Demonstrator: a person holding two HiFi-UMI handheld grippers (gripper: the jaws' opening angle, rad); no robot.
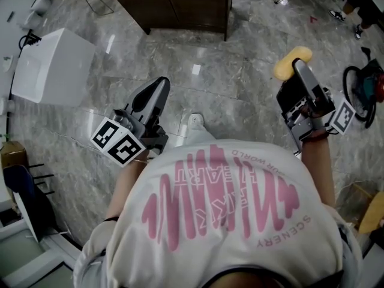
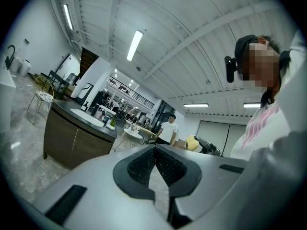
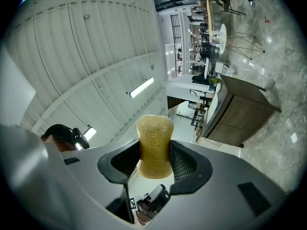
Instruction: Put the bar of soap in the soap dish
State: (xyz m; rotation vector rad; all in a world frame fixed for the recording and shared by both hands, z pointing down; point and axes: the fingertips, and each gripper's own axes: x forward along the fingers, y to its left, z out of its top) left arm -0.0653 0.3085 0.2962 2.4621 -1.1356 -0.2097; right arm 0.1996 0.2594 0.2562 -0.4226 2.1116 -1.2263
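Over a grey marble floor (image 1: 240, 95), near a dark wooden cabinet (image 1: 180, 5), a person holds two grippers well apart. The left gripper (image 1: 156, 89) has its jaws pressed together, holding nothing. The right gripper (image 1: 298, 68) clamps a yellow bar of soap (image 1: 285, 65), which sticks out past its tips.

an open showroom-like hall: marble floor (image 1: 180, 83), wooden sink cabinet (image 2: 72, 138), tables (image 2: 132, 135), strip ceiling lights (image 2: 135, 45).

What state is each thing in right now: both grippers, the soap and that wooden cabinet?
left gripper: shut, nothing between its jaws.
right gripper: shut on the bar of soap.
bar of soap: clamped, held in the air, sticking out past the jaws.
cabinet: doors closed.
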